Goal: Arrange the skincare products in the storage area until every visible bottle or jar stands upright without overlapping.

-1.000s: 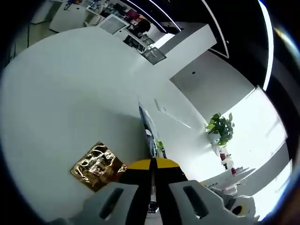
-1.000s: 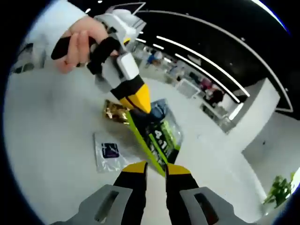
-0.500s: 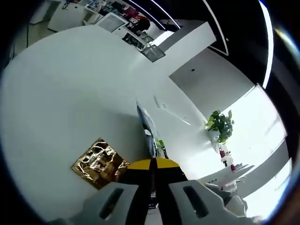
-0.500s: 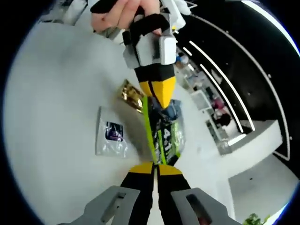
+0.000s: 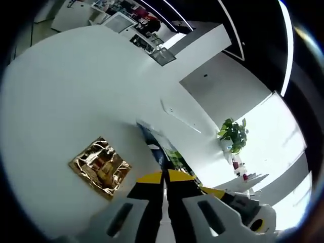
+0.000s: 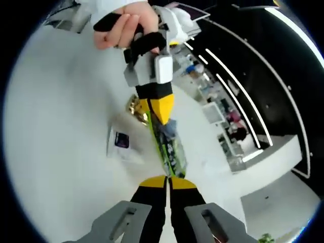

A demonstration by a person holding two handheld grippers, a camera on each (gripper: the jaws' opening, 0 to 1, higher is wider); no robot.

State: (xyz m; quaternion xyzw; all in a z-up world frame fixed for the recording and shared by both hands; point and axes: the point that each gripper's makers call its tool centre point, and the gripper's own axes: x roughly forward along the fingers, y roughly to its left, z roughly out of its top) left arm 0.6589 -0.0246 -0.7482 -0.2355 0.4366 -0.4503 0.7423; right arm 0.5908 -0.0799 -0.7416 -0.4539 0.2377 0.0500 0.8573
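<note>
Both grippers pinch the same thing — a flat green sachet (image 6: 169,147), glossy and printed, stretched edge-on above the white table (image 6: 55,152). The right gripper (image 6: 167,178) has its yellow-tipped jaws closed on the near end; the left gripper (image 6: 157,109), held by a hand (image 6: 126,25), clamps the far end. In the left gripper view the left gripper's jaws are shut on the sachet's thin edge. On the table lie a crinkled gold foil packet (image 5: 98,167) and a clear pouch with a purple label (image 6: 120,143) — both flat, just beside the sachet
</note>
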